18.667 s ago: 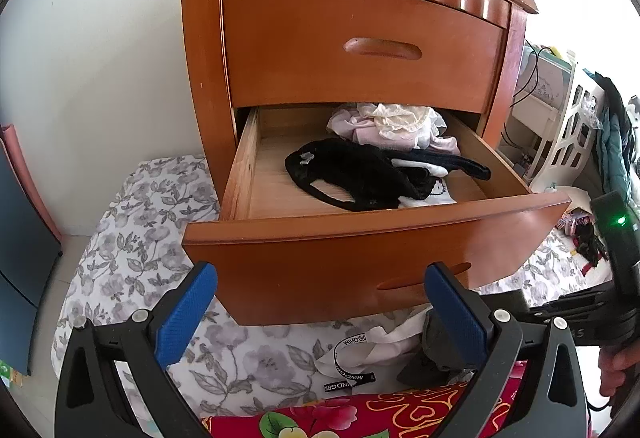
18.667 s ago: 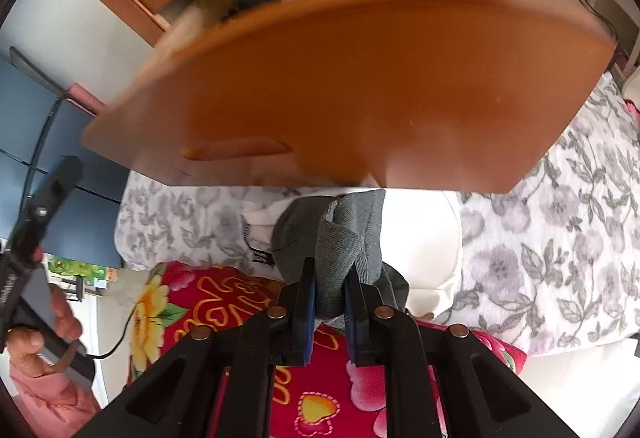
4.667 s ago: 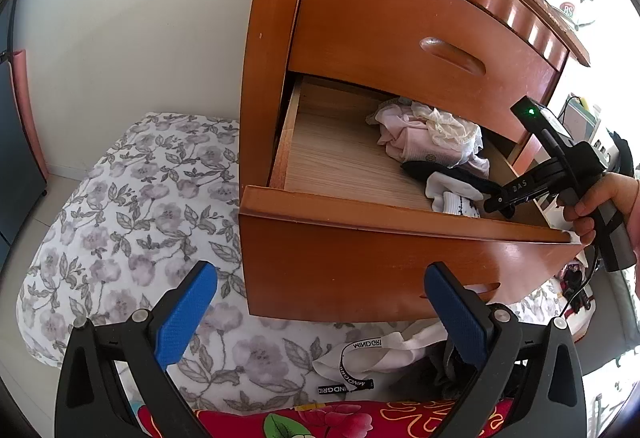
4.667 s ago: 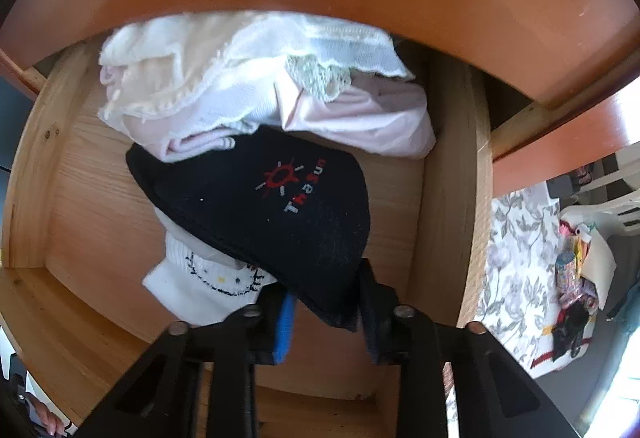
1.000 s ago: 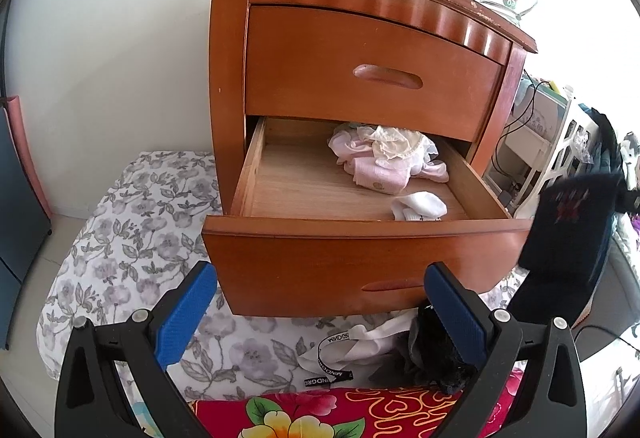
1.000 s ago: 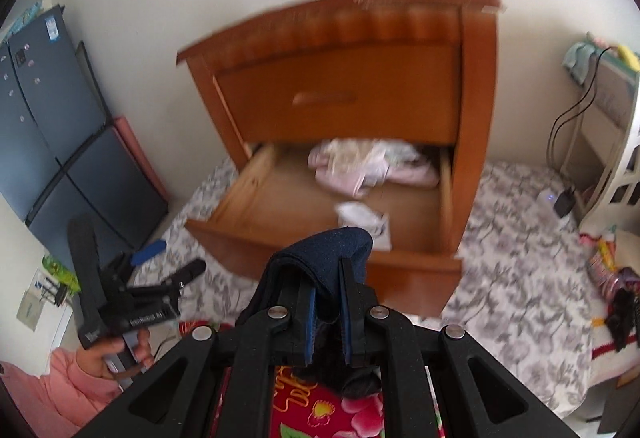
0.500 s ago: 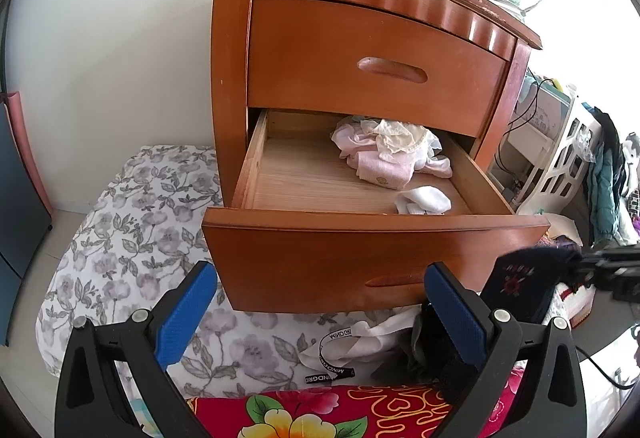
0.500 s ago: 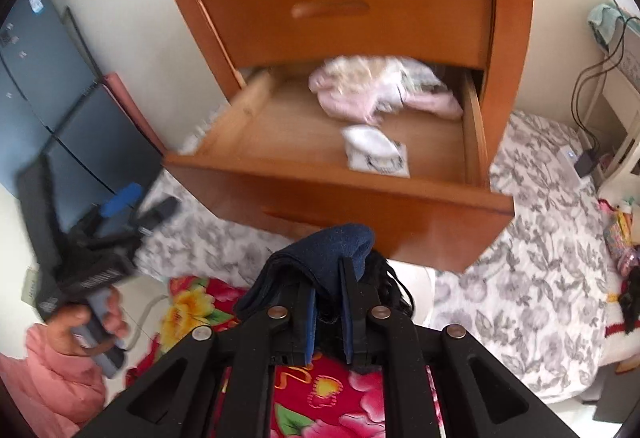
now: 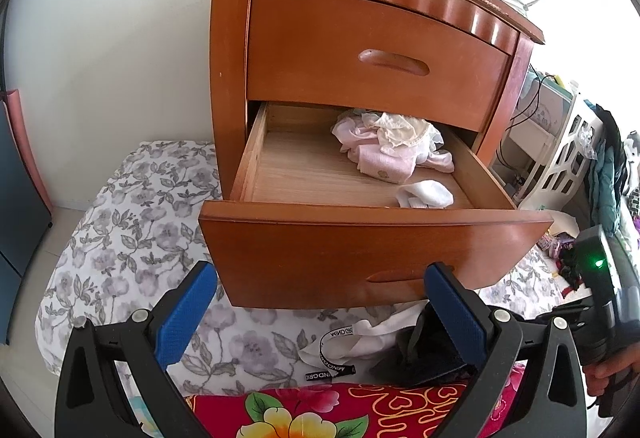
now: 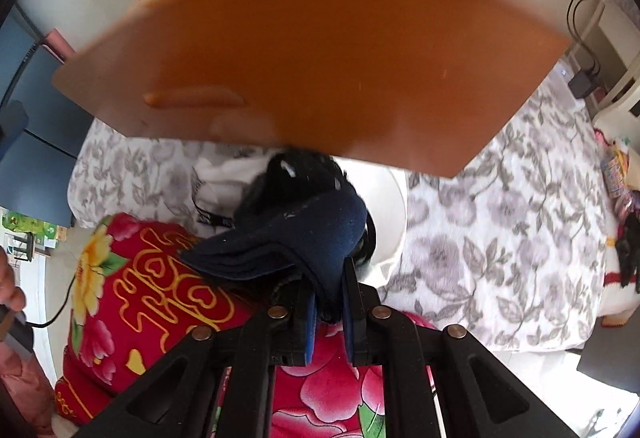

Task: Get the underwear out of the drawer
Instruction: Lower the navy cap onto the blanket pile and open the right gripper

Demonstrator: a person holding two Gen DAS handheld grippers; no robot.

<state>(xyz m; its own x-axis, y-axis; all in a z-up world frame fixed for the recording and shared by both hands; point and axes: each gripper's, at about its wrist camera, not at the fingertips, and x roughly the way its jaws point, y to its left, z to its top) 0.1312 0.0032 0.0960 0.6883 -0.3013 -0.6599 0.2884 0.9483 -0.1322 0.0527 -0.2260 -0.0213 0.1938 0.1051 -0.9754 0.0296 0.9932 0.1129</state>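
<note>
The wooden nightstand's lower drawer [image 9: 376, 250] stands pulled out. Inside it lie a pink and cream underwear heap [image 9: 390, 151] and a small white piece [image 9: 426, 194]. My left gripper [image 9: 320, 312] hangs open in front of the drawer front, holding nothing. My right gripper [image 10: 328, 312] is shut on folded navy underwear [image 10: 316, 238], low under the drawer front [image 10: 312, 57]. The navy piece hangs just over a pile of black and white garments [image 10: 280, 173] on the floral sheet. In the left wrist view that pile [image 9: 360, 336] lies below the drawer, and the right gripper's body [image 9: 604, 278] shows at the right edge.
A grey floral sheet [image 9: 132, 222] covers the floor around the nightstand. A red flowered blanket [image 10: 140, 278] lies near both grippers. The upper drawer [image 9: 376, 53] is closed. White shelving with cables [image 9: 560, 141] stands to the right, and a blue cabinet [image 10: 36, 109] to the left.
My right gripper has dropped low with the navy underwear, from facing the drawer to just over the garment pile under the drawer front. The left gripper stays open, shifted only slightly.
</note>
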